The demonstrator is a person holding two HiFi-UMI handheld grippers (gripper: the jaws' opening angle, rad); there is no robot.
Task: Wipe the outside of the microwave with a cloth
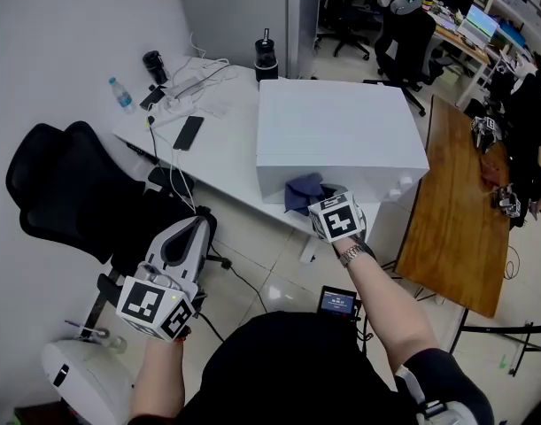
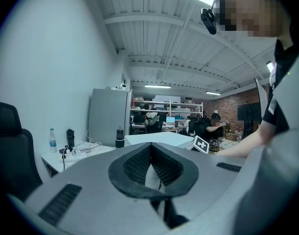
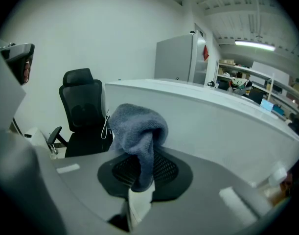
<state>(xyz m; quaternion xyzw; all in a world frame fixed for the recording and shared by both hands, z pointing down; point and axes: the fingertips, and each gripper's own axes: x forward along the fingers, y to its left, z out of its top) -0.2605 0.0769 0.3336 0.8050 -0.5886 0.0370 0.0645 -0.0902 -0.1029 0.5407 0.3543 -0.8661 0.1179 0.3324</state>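
Far left, a black office chair (image 1: 65,184) stood by the white table (image 1: 230,171). Below it, the left gripper (image 1: 197,223) was held low over the floor, well apart from the microwave. In the left gripper view its jaws (image 2: 150,148) met at the tips with nothing between them: closed, empty.

On the table's left end were a water bottle (image 1: 121,94), a dark cup (image 1: 154,64), a tangle of white cables (image 1: 197,80) and a black phone (image 1: 189,132) lying flat. A black bottle (image 1: 266,55) stood at the table's back edge, just beside the microwave's rear corner.

The white microwave (image 1: 336,131) sat on the right part of the table. The blue-grey cloth (image 1: 304,191) was at the lower part of the microwave's near face, bunched up. The right gripper (image 1: 316,198) held it there, marker cube facing up. In the right gripper view the jaws (image 3: 139,166) were clamped on the cloth (image 3: 137,126), which bulged out above the pads in front of the microwave's white wall (image 3: 218,119). Whether the cloth actually pressed on the wall could not be told for certain.

A small device with a lit screen (image 1: 337,302) sat on the floor under the right forearm. Right of the microwave stood a brown wooden table (image 1: 460,211).
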